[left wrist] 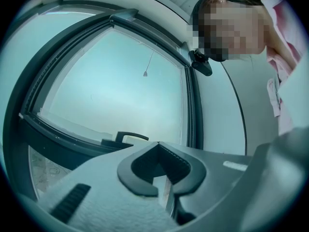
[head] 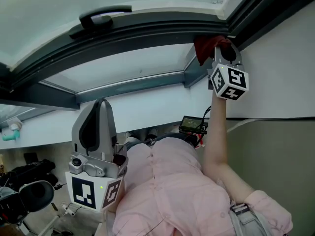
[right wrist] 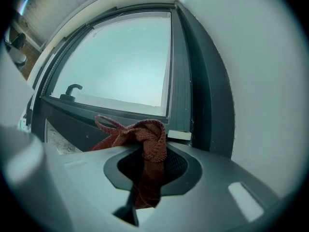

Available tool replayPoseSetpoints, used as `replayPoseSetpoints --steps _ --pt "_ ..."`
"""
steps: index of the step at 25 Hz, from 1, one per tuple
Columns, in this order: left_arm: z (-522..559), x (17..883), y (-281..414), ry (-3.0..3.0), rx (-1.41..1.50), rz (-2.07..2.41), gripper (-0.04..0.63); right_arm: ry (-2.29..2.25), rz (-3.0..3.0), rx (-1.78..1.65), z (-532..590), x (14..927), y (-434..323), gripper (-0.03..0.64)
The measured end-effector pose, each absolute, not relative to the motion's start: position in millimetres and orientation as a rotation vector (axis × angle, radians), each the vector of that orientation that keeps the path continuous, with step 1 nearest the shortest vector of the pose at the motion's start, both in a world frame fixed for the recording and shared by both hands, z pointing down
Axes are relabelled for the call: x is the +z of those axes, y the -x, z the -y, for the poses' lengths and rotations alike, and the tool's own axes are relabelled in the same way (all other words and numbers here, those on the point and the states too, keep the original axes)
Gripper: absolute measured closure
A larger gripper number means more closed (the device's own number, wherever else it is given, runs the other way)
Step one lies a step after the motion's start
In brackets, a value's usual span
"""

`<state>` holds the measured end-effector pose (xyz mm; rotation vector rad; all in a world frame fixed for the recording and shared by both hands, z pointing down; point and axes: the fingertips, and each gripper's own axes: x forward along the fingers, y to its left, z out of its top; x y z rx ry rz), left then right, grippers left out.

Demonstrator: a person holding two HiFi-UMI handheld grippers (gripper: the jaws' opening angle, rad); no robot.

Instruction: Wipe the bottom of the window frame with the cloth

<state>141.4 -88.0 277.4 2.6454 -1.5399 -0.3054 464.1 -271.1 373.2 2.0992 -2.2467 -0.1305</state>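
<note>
A dark red cloth (head: 208, 45) is bunched against the right corner of the dark grey window frame (head: 138, 33). My right gripper (head: 220, 52) is raised there and shut on it. In the right gripper view the cloth (right wrist: 150, 134) hangs knotted between the jaws of the right gripper (right wrist: 153, 148), just short of the frame's bottom rail (right wrist: 96, 116). My left gripper (head: 101, 106) is held low by the person's pink shirt, pointing up. In its own view the left gripper (left wrist: 157, 146) is shut on nothing, well away from the frame (left wrist: 58, 134).
A black window handle (head: 101, 17) sits on the frame's left part. A white wall (head: 280, 73) borders the frame on the right, and a white ledge (head: 147, 107) runs below it. Black equipment (head: 29, 181) and a small screen device (head: 192, 124) lie lower down.
</note>
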Motion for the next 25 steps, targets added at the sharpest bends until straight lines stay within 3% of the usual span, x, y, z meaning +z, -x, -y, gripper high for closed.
replayPoseSetpoints --steps 18,25 --pt "71 284 -108 -2.564 -0.307 1.640 0.597 -2.259 2.166 0.008 271 377 -486 0.548" --pt "56 304 -75 -2.499 -0.259 1.666 0.597 -1.968 2.387 0.063 210 378 -428 0.548"
